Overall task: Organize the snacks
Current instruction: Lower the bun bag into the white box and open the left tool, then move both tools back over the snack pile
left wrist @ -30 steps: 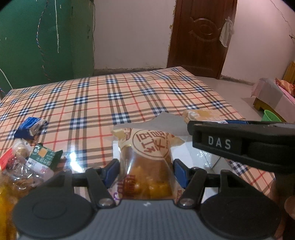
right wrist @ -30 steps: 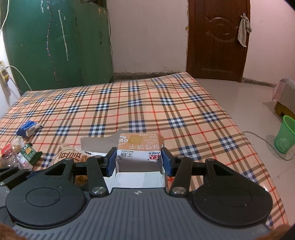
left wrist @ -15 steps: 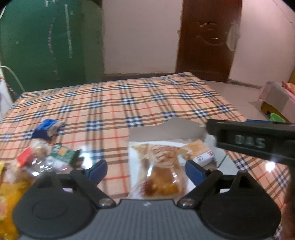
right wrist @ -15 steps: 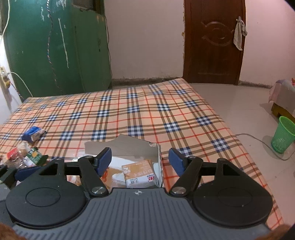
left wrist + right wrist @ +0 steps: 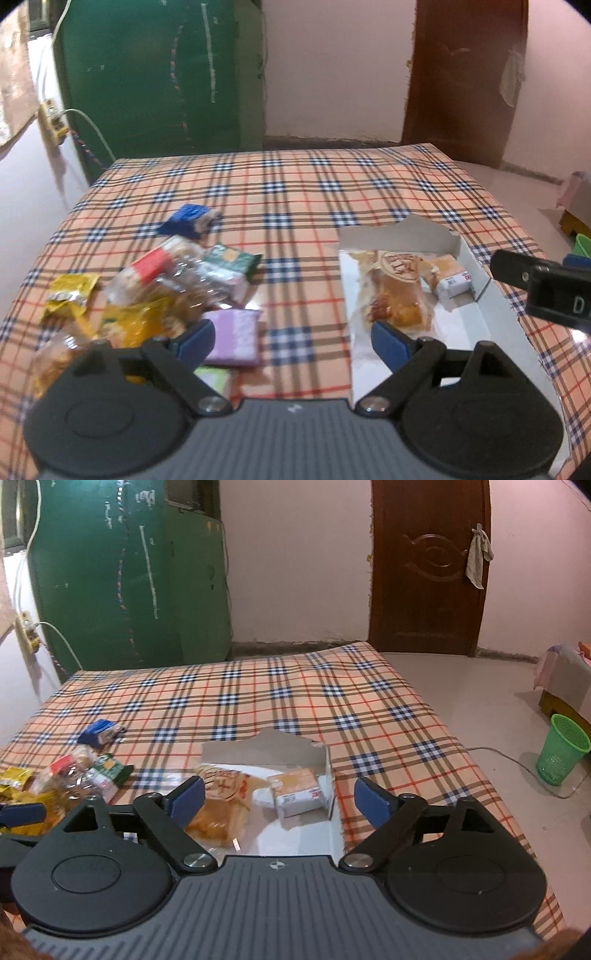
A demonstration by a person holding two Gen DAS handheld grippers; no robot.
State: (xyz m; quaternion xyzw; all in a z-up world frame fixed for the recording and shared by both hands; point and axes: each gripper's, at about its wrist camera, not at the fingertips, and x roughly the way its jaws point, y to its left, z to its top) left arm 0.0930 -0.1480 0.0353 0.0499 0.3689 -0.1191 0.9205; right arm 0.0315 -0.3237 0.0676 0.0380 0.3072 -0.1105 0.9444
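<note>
Both grippers have released and drawn back. Left gripper (image 5: 291, 338) stands spread wide, empty, above the plaid worktop (image 5: 295, 192); the bread packet (image 5: 397, 295) lies ahead to its right inside the torn white box (image 5: 491, 314). Right gripper (image 5: 279, 799) is likewise spread, with the biscuit pack (image 5: 297, 792) directly ahead (beside the bread). Loose snacks (image 5: 177, 288) lie ahead-left of the left gripper.

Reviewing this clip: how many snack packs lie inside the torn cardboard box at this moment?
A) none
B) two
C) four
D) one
B: the cardboard box holds two packs side by side, the clear-wrapped pastry on its left and the small biscuit pack on its right; both the left hand-held gripper and the right hand-held gripper are open and empty.
</note>
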